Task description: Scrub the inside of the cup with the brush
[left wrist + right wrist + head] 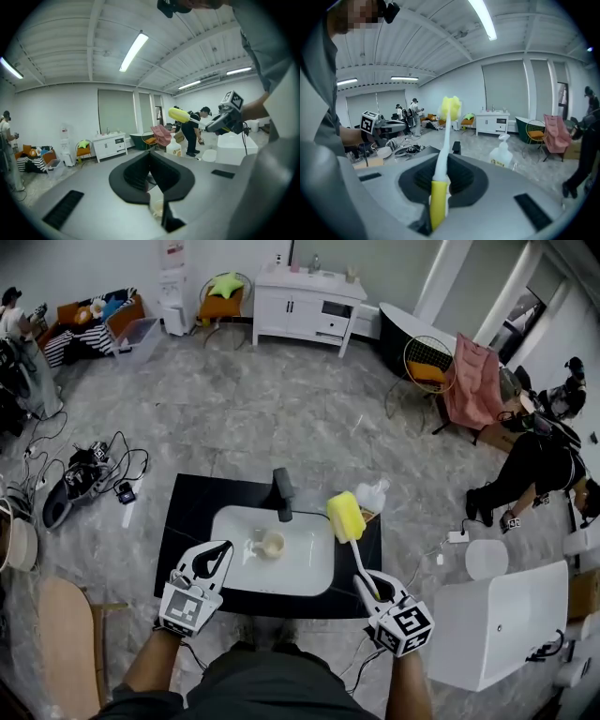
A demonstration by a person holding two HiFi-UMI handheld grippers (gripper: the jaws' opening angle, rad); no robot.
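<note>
A small cream cup [270,544] sits inside the white sink [309,568]. My left gripper [219,553] hovers over the sink's left rim, a little left of the cup and apart from it, shut with nothing in it. In the left gripper view [151,180] the cup [157,207] shows below the jaws. My right gripper [371,591] is at the sink's right front corner, shut on the brush handle [437,201]. The brush [354,545] points up and away, with its yellow sponge head [345,517] above the sink's right edge, clear of the cup.
The sink is set in a black counter [183,521] with a dark faucet [282,493] at the back. A white soap bottle [372,495] stands at the counter's back right corner. A white cabinet [497,620] is to the right, cables and shoes [89,474] lie on the floor to the left.
</note>
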